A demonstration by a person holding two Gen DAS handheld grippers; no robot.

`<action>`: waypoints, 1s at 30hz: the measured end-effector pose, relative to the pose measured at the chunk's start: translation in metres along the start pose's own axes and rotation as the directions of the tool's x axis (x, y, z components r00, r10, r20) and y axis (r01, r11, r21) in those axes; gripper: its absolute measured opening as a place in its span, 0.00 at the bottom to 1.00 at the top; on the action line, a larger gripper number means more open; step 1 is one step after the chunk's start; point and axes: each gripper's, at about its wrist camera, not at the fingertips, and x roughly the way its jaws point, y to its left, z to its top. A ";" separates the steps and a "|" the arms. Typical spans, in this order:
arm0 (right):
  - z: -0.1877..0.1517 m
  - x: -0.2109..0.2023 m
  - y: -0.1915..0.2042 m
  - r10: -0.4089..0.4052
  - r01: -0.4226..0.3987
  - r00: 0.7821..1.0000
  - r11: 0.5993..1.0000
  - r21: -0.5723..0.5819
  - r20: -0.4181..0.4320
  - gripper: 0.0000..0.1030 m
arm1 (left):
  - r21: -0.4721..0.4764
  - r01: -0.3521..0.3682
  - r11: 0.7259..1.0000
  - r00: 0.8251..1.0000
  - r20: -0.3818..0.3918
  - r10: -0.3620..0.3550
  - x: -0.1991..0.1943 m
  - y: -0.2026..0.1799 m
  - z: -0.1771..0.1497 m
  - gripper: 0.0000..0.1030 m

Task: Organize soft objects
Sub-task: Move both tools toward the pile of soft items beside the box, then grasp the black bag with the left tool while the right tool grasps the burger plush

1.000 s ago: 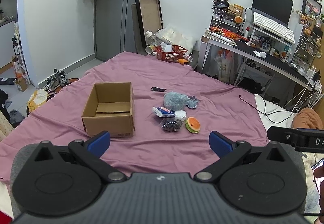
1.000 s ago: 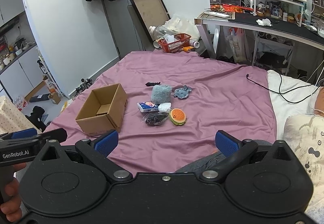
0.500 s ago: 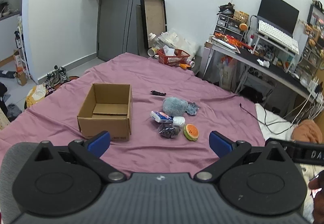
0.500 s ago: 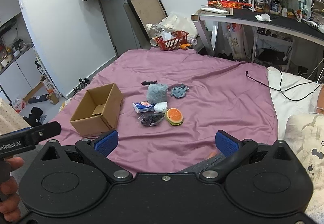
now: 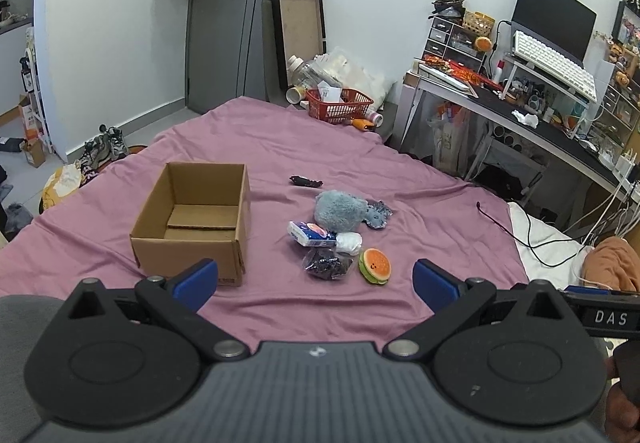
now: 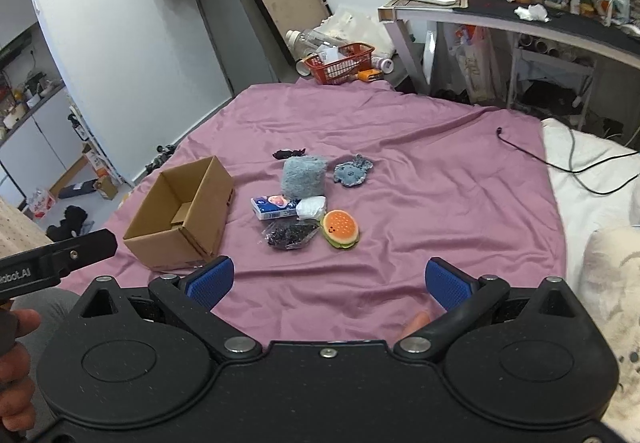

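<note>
An open, empty cardboard box [image 5: 192, 219] [image 6: 182, 211] stands on the purple bedspread [image 5: 304, 147]. To its right lie soft things in a cluster: a grey-blue fluffy plush [image 5: 340, 209] [image 6: 303, 175], a small blue plush [image 6: 352, 173], a tissue pack [image 5: 312, 234] [image 6: 274, 206], a white wad [image 5: 349, 243], a dark bagged item [image 5: 328, 265] [image 6: 290, 234], a burger plush [image 5: 375, 266] [image 6: 340, 229] and a small black piece [image 5: 305, 181]. My left gripper [image 5: 316, 283] and right gripper [image 6: 330, 281] are open and empty, well short of the cluster.
A red basket [image 5: 340, 105] and bottles sit past the bed's far edge. A cluttered desk [image 5: 520, 111] stands at the right. A black cable [image 5: 516, 227] lies on the bed's right side by a white pillow [image 6: 616, 283]. Shoes [image 5: 104, 151] are on the floor at left.
Both grippers have moved forward towards the objects, which now look larger. Both jaws stay open. Nothing on the bed has moved.
</note>
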 end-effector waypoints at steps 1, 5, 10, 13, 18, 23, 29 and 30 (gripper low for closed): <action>0.001 0.004 -0.003 0.004 -0.004 1.000 1.000 0.007 -0.003 1.00 | -0.003 -0.003 1.000 1.000 -0.001 0.003 0.004 0.000 0.001 1.00; 0.005 0.020 -0.012 0.020 -0.020 1.000 0.999 0.032 -0.014 1.00 | -0.020 -0.007 1.000 1.000 -0.006 0.007 0.021 0.001 0.004 1.00; 0.010 0.042 -0.023 0.040 -0.038 0.999 0.997 0.072 -0.035 1.00 | -0.026 -0.005 1.000 0.999 -0.039 0.004 0.046 0.001 0.007 0.99; 0.014 0.055 -0.026 0.044 -0.040 0.998 0.995 0.089 -0.051 1.00 | -0.041 -0.007 0.999 0.998 -0.062 0.004 0.061 0.002 0.008 0.99; 0.020 0.075 -0.031 0.054 -0.046 0.996 0.991 0.124 -0.068 1.00 | -0.047 -0.007 0.999 0.996 -0.088 0.002 0.085 0.001 0.009 0.98; 0.026 0.095 -0.034 0.056 -0.043 0.995 0.988 0.146 -0.083 0.98 | -0.063 -0.016 0.998 0.994 -0.107 0.009 0.107 0.003 0.011 0.98; 0.031 0.120 -0.040 0.057 -0.038 0.993 0.982 0.186 -0.100 0.97 | -0.059 -0.013 0.998 0.991 -0.131 0.006 0.133 0.002 0.013 0.95; 0.031 0.123 -0.042 0.056 -0.035 0.993 0.979 0.199 -0.102 0.97 | -0.064 -0.012 0.998 0.991 -0.136 0.004 0.138 0.002 0.013 0.95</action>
